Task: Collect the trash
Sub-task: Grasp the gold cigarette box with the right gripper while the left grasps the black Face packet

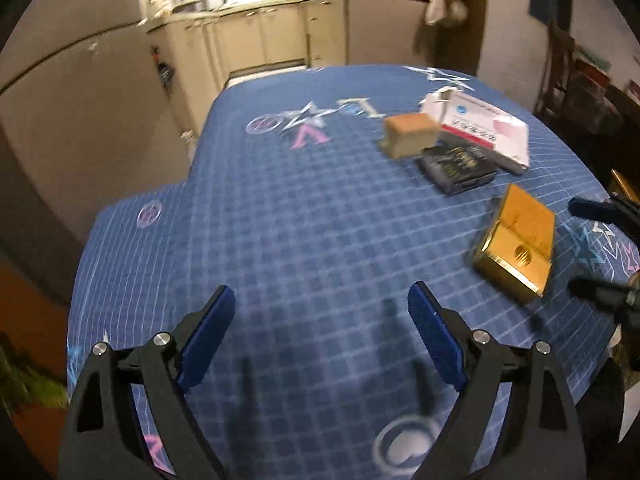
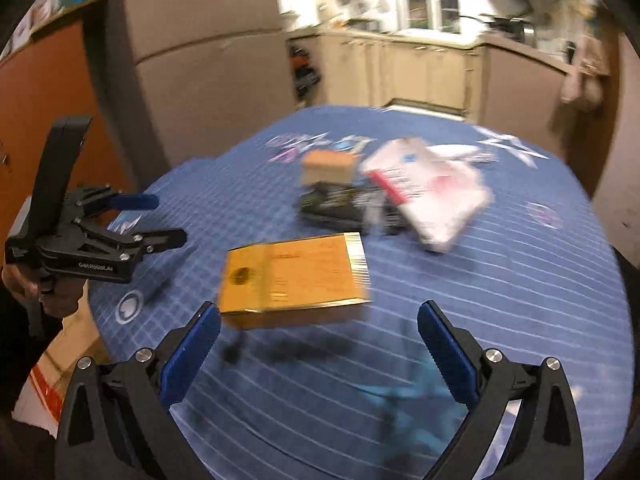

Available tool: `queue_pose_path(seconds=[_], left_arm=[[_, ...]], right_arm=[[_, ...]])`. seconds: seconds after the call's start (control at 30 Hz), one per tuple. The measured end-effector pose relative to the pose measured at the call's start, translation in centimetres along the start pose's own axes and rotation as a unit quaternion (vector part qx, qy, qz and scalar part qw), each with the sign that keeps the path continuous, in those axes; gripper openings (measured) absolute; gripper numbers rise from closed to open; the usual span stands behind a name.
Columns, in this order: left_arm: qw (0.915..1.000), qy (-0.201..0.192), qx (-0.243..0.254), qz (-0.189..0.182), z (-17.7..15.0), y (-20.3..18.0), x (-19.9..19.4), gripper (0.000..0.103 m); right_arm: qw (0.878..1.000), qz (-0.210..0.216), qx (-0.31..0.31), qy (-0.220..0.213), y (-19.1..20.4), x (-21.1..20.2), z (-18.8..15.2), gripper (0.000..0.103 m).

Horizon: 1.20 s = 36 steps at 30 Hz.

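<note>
Several empty packages lie on a blue checked tablecloth [image 1: 304,216]. A gold box [image 1: 516,242] [image 2: 296,276] is nearest. Behind it sit a black box [image 1: 458,166] [image 2: 340,204], a small tan box [image 1: 408,136] [image 2: 328,166] and a white and pink carton [image 1: 480,126] [image 2: 432,192]. My left gripper [image 1: 320,300] hovers open over bare cloth, left of the gold box, and it shows from the side in the right wrist view [image 2: 164,220]. My right gripper [image 2: 318,318] is open just in front of the gold box, nothing between its fingers; its fingertips [image 1: 588,208] poke in at the left view's right edge.
The table's [image 2: 520,280] rounded edge drops off on all sides. A fridge [image 1: 80,112] stands to the left, kitchen cabinets [image 1: 280,36] beyond the far edge. A cardboard box [image 2: 48,380] sits on the floor below the left gripper. A hand [image 2: 52,300] grips the left tool's handle.
</note>
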<state>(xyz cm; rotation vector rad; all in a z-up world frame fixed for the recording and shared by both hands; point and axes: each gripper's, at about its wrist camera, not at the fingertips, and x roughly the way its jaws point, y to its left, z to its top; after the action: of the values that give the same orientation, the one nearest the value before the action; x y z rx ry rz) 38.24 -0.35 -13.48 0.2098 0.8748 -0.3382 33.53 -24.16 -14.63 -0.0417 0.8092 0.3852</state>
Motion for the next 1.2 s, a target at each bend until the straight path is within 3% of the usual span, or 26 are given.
queue_pose_path(seconds=[0.2, 0.33, 0.43, 0.5, 0.63, 0.8, 0.87, 0.97, 1.07, 1.2], left_arm=[[0.9987, 0.006, -0.050, 0.002, -1.5, 3.4, -0.9, 0.086], [0.9979, 0.000, -0.064, -0.005, -1.4, 4.2, -1.4, 0.086], [0.9979, -0.001, -0.064, -0.014, -1.2, 4.1, -1.3, 0.086], [0.9984, -0.004, -0.055, -0.014, -0.7, 3.4, -1.0, 0.086], [0.9987, -0.020, -0.026, -0.038, 1.4, 1.2, -0.4, 0.086], [0.9964, -0.015, 0.036, -0.076, 4.5, -3.1, 1.6, 0.086], [0.9963, -0.009, 0.046, -0.072, 5.9, -4.8, 3.0, 0.086], [0.9975, 0.000, 0.034, -0.061, 7.5, -6.7, 4.7, 0.086], [0.9969, 0.004, 0.010, -0.078, 8.7, -8.3, 5.7, 0.086], [0.9977, 0.006, 0.028, -0.061, 9.6, -10.5, 7.1, 0.092]], right_arm=[[0.998, -0.025, -0.023, 0.053, 0.8, 3.9, 1.8, 0.098], [0.998, -0.023, -0.031, 0.054, 1.5, 4.1, 2.2, 0.098], [0.996, -0.048, -0.047, 0.063, 1.8, 4.9, 2.1, 0.098], [0.997, -0.036, -0.037, 0.054, 1.6, 4.7, 1.9, 0.087], [1.000, -0.019, -0.004, 0.007, 0.5, 1.5, 1.1, 0.087], [0.997, -0.043, 0.050, -0.033, -2.2, -4.0, -1.3, 0.087], [0.995, -0.052, 0.069, -0.044, -3.2, -6.0, -2.3, 0.087], [0.991, -0.057, 0.102, -0.064, -4.7, -8.6, -3.5, 0.087], [0.988, -0.059, 0.123, -0.070, -5.9, -9.6, -4.3, 0.087], [0.986, -0.062, 0.137, -0.074, -6.9, -10.2, -5.3, 0.087]])
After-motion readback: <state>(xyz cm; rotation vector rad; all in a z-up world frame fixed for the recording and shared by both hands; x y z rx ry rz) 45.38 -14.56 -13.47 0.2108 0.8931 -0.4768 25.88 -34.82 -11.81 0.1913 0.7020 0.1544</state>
